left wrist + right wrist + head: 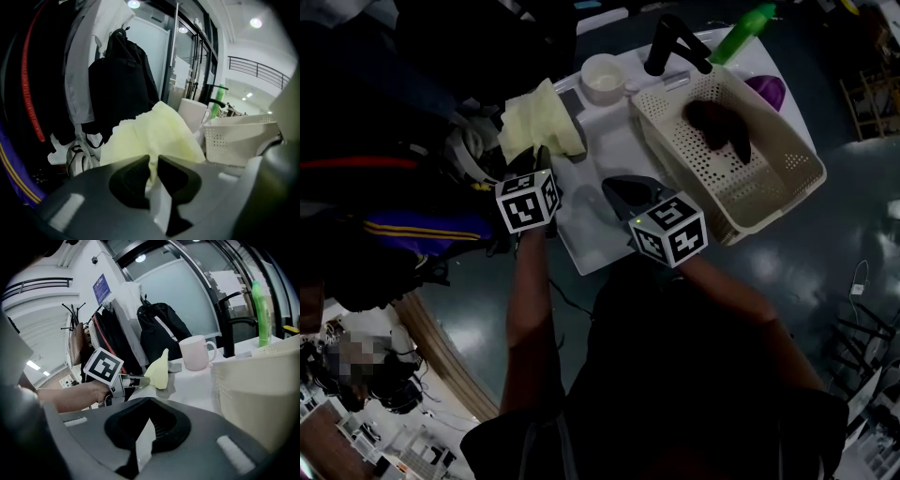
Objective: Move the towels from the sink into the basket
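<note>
By sink (pixel 614 150), left tool (pixel 153 165) pinching yellow towel (pixel 157 133)

A dark grey-blue floor (pixel 825 272) shines faintly under round ceiling lights (pixel 256 22), and a wooden rack (pixel 874 98) stands at its far right edge. Tall glass panels (pixel 154 51) in dark frames run along one side, with dark jackets (pixel 123 84) hanging in front of them. Higher up, a white wall (pixel 82 273) carries a blue sign (pixel 99 288), and a railing (pixel 255 68) lines an upper level
</note>
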Available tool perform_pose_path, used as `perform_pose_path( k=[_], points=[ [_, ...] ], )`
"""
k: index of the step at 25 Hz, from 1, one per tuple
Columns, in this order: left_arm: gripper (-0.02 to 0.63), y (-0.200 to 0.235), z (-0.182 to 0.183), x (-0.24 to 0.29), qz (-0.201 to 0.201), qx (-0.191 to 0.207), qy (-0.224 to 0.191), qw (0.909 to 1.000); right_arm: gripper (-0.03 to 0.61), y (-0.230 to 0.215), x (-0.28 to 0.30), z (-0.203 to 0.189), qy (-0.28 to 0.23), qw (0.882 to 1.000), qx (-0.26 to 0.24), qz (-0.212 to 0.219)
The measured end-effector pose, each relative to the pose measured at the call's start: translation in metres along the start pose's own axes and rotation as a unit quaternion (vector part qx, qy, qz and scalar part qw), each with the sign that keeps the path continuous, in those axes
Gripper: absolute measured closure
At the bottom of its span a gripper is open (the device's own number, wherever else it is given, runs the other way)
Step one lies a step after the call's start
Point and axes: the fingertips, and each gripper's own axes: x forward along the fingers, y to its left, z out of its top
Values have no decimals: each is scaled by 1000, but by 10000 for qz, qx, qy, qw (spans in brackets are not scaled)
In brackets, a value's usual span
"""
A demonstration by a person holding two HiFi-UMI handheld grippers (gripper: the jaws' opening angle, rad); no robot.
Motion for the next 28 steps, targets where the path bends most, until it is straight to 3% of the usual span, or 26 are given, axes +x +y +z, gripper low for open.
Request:
perform_pose_path(
  k=[6,12,22,28],
  points=[
    [578,1,4,-7,-24,-119,-176,9998,581,7,-2,6,-85,9999,48,40],
    [588,0,15,-22,37,-392,-602,9974,580,17,-11,6,-132,9996,-133,188],
    [591,-7,36,-56,53,-474,-1074,9931,581,34,-25,9,-245,9987,-258,377],
    [592,-22,48,-83,-15,-292,-1297,9911,581,45,-40,16,-381,9974,-384,472]
  ],
)
